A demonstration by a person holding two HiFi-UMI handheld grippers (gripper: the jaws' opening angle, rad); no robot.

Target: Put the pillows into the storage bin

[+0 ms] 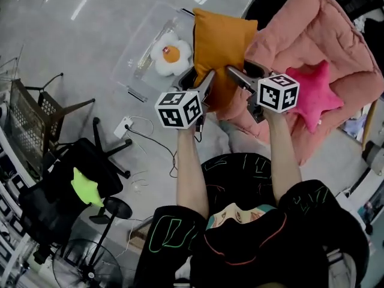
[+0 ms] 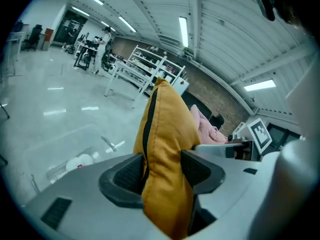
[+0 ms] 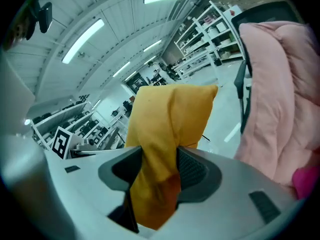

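An orange pillow [image 1: 223, 50] hangs in the air between my two grippers, above the floor and beside the clear storage bin [image 1: 139, 62]. My left gripper [image 1: 207, 83] is shut on its near left edge, by the zip [image 2: 146, 134]. My right gripper [image 1: 235, 77] is shut on its near right corner [image 3: 155, 184]. A fried-egg pillow [image 1: 171, 54] lies inside the bin. A pink star pillow [image 1: 315, 95] rests on the pink quilt [image 1: 324, 35] at the right.
A black office chair [image 1: 66, 188] with a lime-green star pillow [image 1: 87, 188] stands at the left. A power strip with cables [image 1: 125, 126] lies on the floor near the bin. A fan [image 1: 87, 269] stands at the lower left, a mesh chair [image 1: 30, 122] further left.
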